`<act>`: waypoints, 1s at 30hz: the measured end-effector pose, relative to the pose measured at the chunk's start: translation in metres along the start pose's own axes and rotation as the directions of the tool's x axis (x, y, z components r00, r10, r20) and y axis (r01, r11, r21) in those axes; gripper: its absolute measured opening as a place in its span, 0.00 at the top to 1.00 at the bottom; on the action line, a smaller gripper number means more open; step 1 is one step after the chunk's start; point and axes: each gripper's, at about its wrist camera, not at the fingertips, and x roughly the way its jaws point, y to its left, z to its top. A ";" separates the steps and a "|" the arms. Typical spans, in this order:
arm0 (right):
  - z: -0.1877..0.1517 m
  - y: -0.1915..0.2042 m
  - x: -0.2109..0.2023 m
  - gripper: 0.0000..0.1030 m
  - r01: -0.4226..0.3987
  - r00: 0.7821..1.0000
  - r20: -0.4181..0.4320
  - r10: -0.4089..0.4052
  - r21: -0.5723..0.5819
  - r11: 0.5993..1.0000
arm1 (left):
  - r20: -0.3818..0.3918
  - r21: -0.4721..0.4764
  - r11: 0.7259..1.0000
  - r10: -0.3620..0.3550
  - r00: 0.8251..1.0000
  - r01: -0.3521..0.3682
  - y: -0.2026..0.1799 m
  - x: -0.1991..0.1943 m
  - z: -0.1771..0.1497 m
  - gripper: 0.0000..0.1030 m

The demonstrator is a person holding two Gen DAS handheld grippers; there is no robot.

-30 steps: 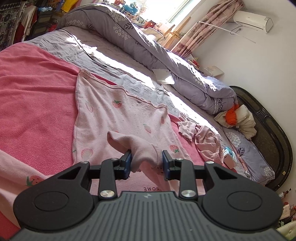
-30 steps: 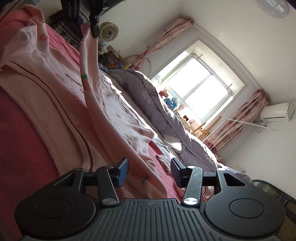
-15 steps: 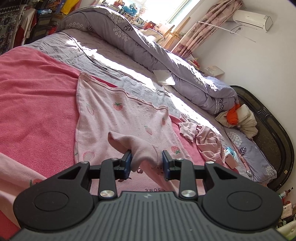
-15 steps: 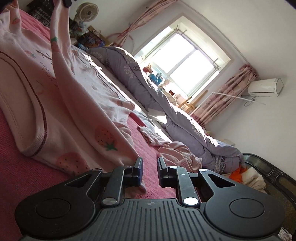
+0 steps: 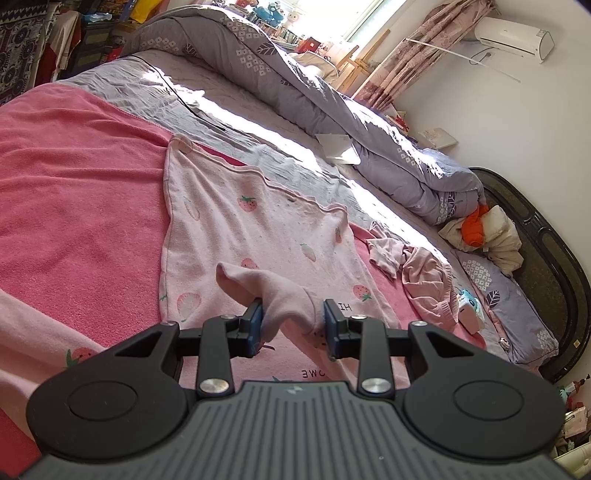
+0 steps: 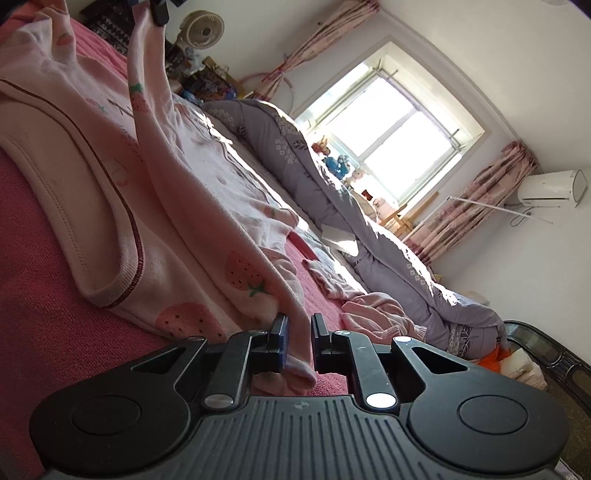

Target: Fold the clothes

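Note:
A pale pink strawberry-print top (image 5: 251,229) lies spread on the pink blanket (image 5: 74,192). My left gripper (image 5: 291,319) is shut on a bunched sleeve end (image 5: 280,295) of the top and holds it above the body. In the right wrist view the same top (image 6: 110,155) lies flat, and its sleeve (image 6: 147,74) rises to the left gripper (image 6: 155,7) at the top edge. My right gripper (image 6: 298,332) is shut on the sleeve's lower edge (image 6: 295,354), low over the blanket.
A crumpled pink garment (image 5: 421,273) lies on the blanket to the right. A rolled grey duvet (image 5: 332,96) runs along the far side of the bed. A pile of cream and orange clothes (image 5: 484,232) sits by the dark footboard (image 5: 546,266).
My right gripper dropped toward the blanket and closed on the sleeve's lower edge. My left gripper kept its hold on the sleeve end and barely moved.

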 end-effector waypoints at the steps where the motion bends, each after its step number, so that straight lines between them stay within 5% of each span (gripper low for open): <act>1: 0.000 0.002 0.003 0.88 0.010 1.000 -0.011 -0.010 0.007 1.000 | -0.001 -0.002 1.000 0.001 1.000 -0.001 0.000 0.000 0.000 0.62; 8: -0.009 -0.031 0.006 0.93 0.115 0.991 -0.084 -0.102 0.170 0.979 | -0.007 -0.003 1.000 0.008 1.000 -0.008 0.003 -0.001 -0.004 0.62; 12: -0.022 -0.048 -0.003 0.93 0.088 0.993 -0.090 -0.070 0.215 0.973 | -0.016 -0.013 1.000 0.016 1.000 -0.016 0.008 0.001 -0.007 0.62; 19: -0.005 -0.020 -0.035 0.84 -0.071 0.997 0.042 0.068 0.078 0.994 | -0.019 -0.025 0.999 0.022 1.000 -0.023 0.011 0.002 -0.008 0.62; 24: 0.009 0.008 -0.026 0.76 -0.137 0.990 0.034 0.139 -0.044 0.990 | -0.017 -0.019 1.000 0.018 1.000 -0.018 0.009 0.000 -0.007 0.62; 27: 0.011 0.016 -0.016 0.77 -0.097 0.995 0.022 0.098 -0.059 0.994 | -0.019 -0.019 1.000 0.019 1.000 -0.019 0.009 0.001 -0.007 0.62; 30: 0.017 0.014 -0.005 0.88 -0.042 0.999 -0.006 0.042 0.015 0.999 | -0.022 -0.032 0.999 0.014 1.000 -0.015 0.011 0.004 -0.007 0.62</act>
